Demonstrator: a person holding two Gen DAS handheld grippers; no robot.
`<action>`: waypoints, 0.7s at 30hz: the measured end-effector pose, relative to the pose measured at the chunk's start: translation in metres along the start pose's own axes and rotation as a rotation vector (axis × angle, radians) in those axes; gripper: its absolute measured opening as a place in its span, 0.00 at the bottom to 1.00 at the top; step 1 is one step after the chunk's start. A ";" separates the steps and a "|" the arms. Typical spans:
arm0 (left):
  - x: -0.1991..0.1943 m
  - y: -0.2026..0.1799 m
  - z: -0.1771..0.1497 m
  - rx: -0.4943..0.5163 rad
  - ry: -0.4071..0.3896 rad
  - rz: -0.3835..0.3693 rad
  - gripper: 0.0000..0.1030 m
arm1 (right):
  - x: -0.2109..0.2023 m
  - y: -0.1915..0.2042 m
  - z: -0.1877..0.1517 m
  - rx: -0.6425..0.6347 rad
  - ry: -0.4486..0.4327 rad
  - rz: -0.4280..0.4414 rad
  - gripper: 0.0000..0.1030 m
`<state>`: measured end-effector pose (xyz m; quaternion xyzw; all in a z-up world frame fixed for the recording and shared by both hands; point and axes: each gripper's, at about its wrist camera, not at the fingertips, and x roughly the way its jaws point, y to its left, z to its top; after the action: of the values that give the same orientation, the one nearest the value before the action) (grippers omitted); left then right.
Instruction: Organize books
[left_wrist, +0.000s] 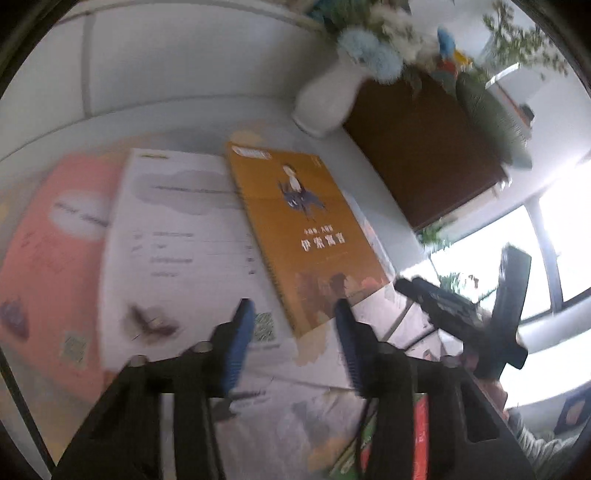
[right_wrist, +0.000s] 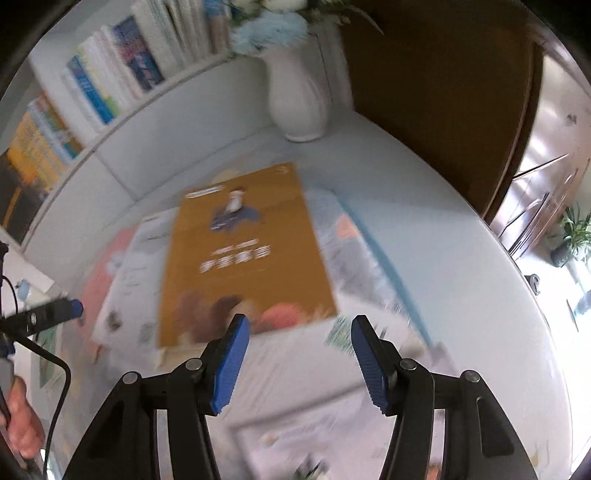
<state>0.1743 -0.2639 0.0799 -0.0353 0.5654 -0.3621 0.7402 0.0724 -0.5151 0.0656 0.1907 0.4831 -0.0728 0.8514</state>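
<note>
Several books lie overlapping on a white desk (right_wrist: 424, 221). An orange book (left_wrist: 303, 236) (right_wrist: 243, 258) with a figure on its cover lies on top. A white book (left_wrist: 177, 251) is to its left and a pink one (left_wrist: 51, 258) further left. Pale-covered books (right_wrist: 295, 406) lie nearer, under both grippers. My left gripper (left_wrist: 295, 328) hovers over the orange book's near corner, jaws apart with nothing between them. My right gripper (right_wrist: 299, 332) hangs above the orange book's near edge, also open and empty.
A white vase (left_wrist: 325, 99) (right_wrist: 299, 99) of flowers stands at the back of the desk beside a brown cabinet (left_wrist: 424, 155). A shelf of upright books (right_wrist: 110, 74) runs along the back left. A red and green book (left_wrist: 417, 424) lies by my left gripper's right finger.
</note>
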 end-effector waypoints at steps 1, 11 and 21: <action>0.008 0.001 0.003 -0.002 0.016 0.010 0.37 | 0.011 -0.002 0.007 -0.009 0.017 -0.020 0.54; 0.058 0.025 0.036 -0.093 0.030 0.049 0.37 | 0.063 0.004 0.042 -0.129 0.086 0.017 0.48; 0.044 0.037 0.033 -0.090 -0.002 -0.045 0.40 | 0.070 0.040 0.046 -0.358 0.119 0.061 0.50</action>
<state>0.2260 -0.2741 0.0387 -0.0816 0.5792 -0.3531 0.7302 0.1579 -0.4919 0.0377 0.0546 0.5317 0.0517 0.8436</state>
